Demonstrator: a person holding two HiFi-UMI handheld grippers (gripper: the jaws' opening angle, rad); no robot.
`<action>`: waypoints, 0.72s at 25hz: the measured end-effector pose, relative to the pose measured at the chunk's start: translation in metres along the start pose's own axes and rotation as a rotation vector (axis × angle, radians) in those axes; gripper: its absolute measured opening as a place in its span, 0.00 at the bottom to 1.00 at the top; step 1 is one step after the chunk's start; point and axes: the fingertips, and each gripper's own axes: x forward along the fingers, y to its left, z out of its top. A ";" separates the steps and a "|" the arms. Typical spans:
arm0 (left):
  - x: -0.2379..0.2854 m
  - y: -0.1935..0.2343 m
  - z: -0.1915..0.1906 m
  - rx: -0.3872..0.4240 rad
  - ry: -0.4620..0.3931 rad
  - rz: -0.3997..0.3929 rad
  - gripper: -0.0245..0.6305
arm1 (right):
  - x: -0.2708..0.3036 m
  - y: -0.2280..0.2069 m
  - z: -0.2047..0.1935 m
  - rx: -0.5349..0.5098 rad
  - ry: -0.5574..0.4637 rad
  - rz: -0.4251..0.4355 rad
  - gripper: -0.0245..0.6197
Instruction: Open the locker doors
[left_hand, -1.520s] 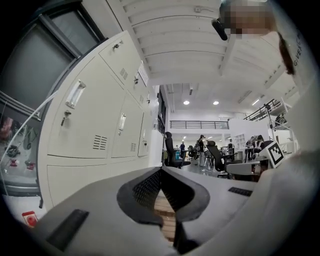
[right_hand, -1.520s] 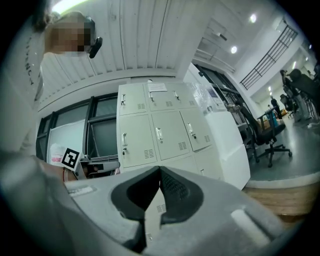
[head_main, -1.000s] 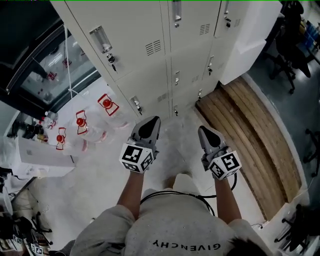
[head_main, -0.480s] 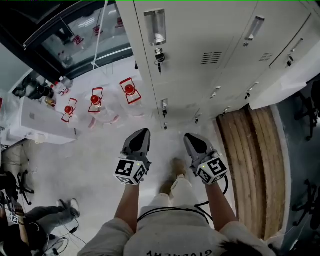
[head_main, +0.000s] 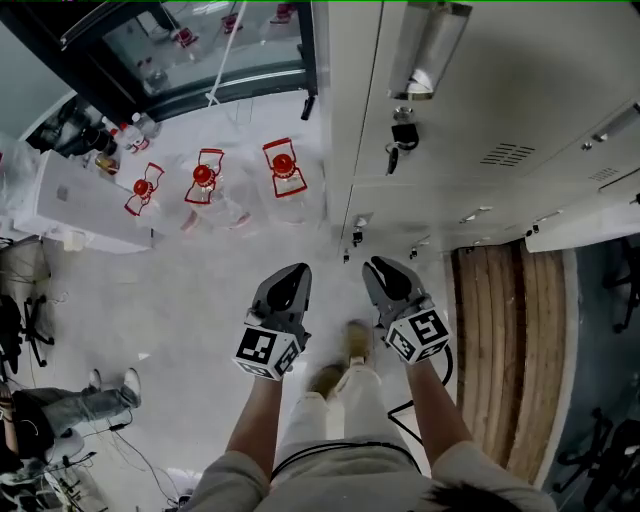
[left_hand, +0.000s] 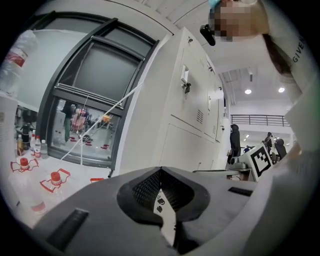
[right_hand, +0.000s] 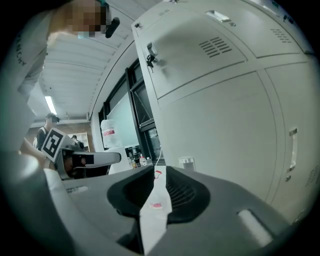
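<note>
Beige lockers (head_main: 480, 90) rise in front of me, all doors closed. The nearest upper door carries a recessed handle (head_main: 425, 50) with a key (head_main: 400, 135) hanging under it. The lower doors' small handles (head_main: 362, 225) sit further down. My left gripper (head_main: 293, 270) hovers over the floor short of the lockers, tips together and empty (left_hand: 160, 170). My right gripper (head_main: 375, 265) hangs beside it, also apart from the doors. Its jaws have just been opening and show a narrow gap with nothing in it (right_hand: 154, 172). The right gripper view faces a closed lower door (right_hand: 235, 130).
Three water jugs with red caps (head_main: 285, 165) stand on the floor left of the lockers, below a dark-framed window (head_main: 200, 50). A wooden platform (head_main: 510, 340) lies at the right. A white box (head_main: 70, 210) and another person's legs (head_main: 90, 400) are at the left.
The lockers have come much closer and now fill the upper right of the head view. Both grippers have sunk toward the floor in front of them. The right jaws have parted slightly.
</note>
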 end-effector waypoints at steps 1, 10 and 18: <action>0.002 0.003 -0.005 -0.004 0.004 0.002 0.04 | 0.007 -0.003 -0.005 -0.001 0.004 -0.001 0.15; 0.016 0.025 -0.038 -0.051 0.004 0.044 0.04 | 0.063 -0.037 -0.038 -0.015 0.030 -0.034 0.25; 0.013 0.038 -0.048 -0.051 0.007 0.082 0.04 | 0.097 -0.049 -0.043 -0.043 0.034 -0.043 0.31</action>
